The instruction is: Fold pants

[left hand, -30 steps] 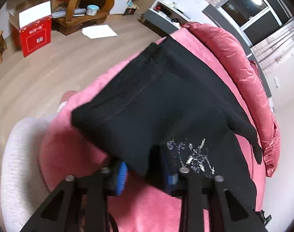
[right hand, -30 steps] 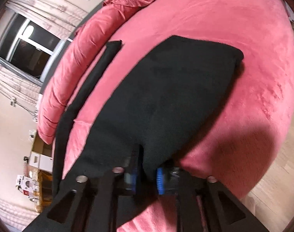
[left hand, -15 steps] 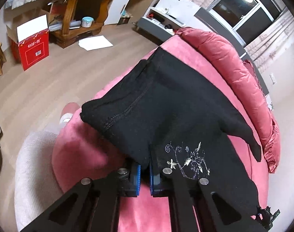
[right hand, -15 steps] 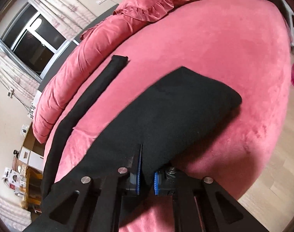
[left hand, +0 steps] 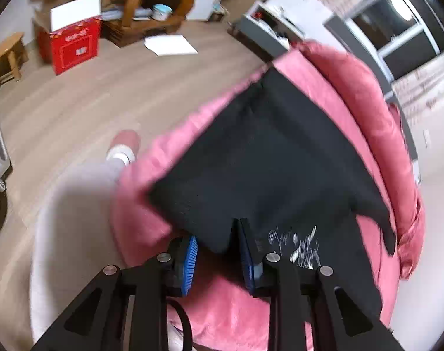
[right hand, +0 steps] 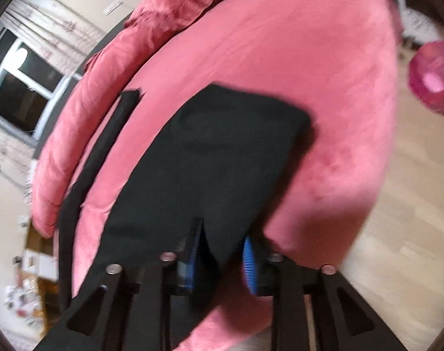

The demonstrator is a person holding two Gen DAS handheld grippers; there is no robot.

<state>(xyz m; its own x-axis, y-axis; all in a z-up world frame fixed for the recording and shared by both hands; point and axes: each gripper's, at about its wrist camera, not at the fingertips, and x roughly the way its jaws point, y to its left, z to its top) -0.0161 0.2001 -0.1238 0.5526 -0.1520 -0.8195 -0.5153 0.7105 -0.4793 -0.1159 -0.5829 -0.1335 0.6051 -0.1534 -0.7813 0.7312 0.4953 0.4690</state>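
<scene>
Black pants [left hand: 274, 158] lie spread over a round pink bed [left hand: 169, 158], with the folded end reaching toward the far side near the raised pink headboard cushion [left hand: 368, 93]. In the right wrist view the pants [right hand: 216, 158] run from the near edge of the bed [right hand: 324, 58] up to a squared, doubled-over end in the middle of the mattress, and a narrow black strip of the fabric lies along the left side beside the cushion [right hand: 84, 122].

The left tool [left hand: 219, 256] has just been opening: its blue pads stand apart, and a near corner of the pants hangs down between them without either pad clearly pressing on it. A pale embroidered pattern [left hand: 295, 242] shows on the fabric just right of that tool.

The right tool [right hand: 220, 259] has likewise just been opening. Its blue pads are parted, with a tongue of the black fabric sitting in the gap, loose rather than pinched.

Both views are blurred by motion. In the left wrist view the wooden floor [left hand: 75, 99] stretches away on the left, with a red box [left hand: 71, 45] and a sheet of white paper [left hand: 170, 45] lying far off, a small wooden stool [left hand: 8, 54] at the left edge, and a window [left hand: 397, 32] at the far right. A person's foot in a pink slipper [left hand: 125, 143] is on the floor just beside the bed. A pink round object [right hand: 435, 84] sits on the floor at the far right in the right wrist view.
</scene>
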